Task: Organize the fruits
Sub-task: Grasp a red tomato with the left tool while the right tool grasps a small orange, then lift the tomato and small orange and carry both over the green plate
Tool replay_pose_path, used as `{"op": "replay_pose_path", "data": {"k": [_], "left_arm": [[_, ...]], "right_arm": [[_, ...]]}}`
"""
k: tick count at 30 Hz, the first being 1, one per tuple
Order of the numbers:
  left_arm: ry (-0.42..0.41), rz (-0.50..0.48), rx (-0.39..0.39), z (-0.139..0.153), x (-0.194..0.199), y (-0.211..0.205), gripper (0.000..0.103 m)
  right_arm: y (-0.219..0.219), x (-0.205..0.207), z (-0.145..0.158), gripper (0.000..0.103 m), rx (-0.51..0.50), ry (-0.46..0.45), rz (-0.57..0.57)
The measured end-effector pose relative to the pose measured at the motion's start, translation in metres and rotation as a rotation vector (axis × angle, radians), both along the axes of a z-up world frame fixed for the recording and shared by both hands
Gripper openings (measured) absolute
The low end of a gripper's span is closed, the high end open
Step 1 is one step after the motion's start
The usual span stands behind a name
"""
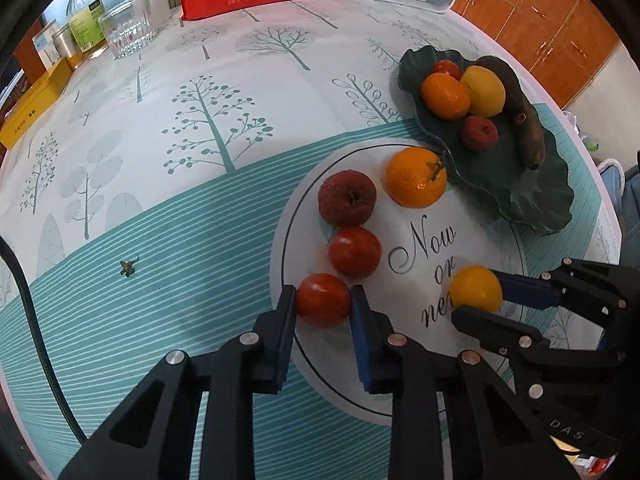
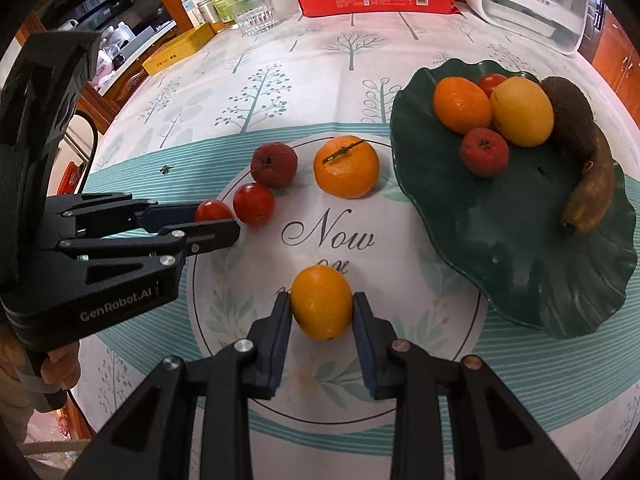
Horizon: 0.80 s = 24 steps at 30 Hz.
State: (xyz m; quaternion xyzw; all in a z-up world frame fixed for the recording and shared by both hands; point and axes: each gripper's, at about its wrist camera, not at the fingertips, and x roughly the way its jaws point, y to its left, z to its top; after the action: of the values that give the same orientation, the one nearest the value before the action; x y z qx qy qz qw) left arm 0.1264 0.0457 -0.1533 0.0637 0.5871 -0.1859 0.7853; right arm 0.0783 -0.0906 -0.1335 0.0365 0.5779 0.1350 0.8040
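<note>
- The left gripper point(image 1: 324, 300) has its jaws closed against the sides of a red tomato point(image 1: 323, 299) at the near-left rim of the white placemat point(image 1: 472, 208); whether it is lifted or resting there cannot be told.
- The right gripper point(image 2: 321, 307) has its jaws pressed on a small yellow-orange citrus point(image 2: 321, 307) near the placemat's middle, toward its near edge.
- The green leaf dish point(image 2: 520, 280), already holding several fruits, lies on the far-right side of the table; from both grippers it is forward and to the right, and the right gripper is the nearer.
- A second tomato point(image 1: 354, 252), a dark red fruit point(image 1: 347, 199) and an orange point(image 1: 416, 178) sit loose on the placemat.
- The dish's near half looks bare, so a drop there seems likely.
</note>
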Motion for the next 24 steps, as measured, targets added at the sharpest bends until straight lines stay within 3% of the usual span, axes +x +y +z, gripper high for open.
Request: {"op": "replay_pose_path", "data": {"k": [11,24], "left_arm": [[0.010,-0.005,0.010,0.017,-0.025,-0.008,0.024],[-0.034,-0.080,-0.033,0.063,-0.049,-0.066,0.024]], "right_arm": [[-0.011,-0.007,0.018,0.030,0.012,-0.025,0.015],[-0.056,-0.023,0.046,0.030,0.025,-0.075,-0.030]]}}
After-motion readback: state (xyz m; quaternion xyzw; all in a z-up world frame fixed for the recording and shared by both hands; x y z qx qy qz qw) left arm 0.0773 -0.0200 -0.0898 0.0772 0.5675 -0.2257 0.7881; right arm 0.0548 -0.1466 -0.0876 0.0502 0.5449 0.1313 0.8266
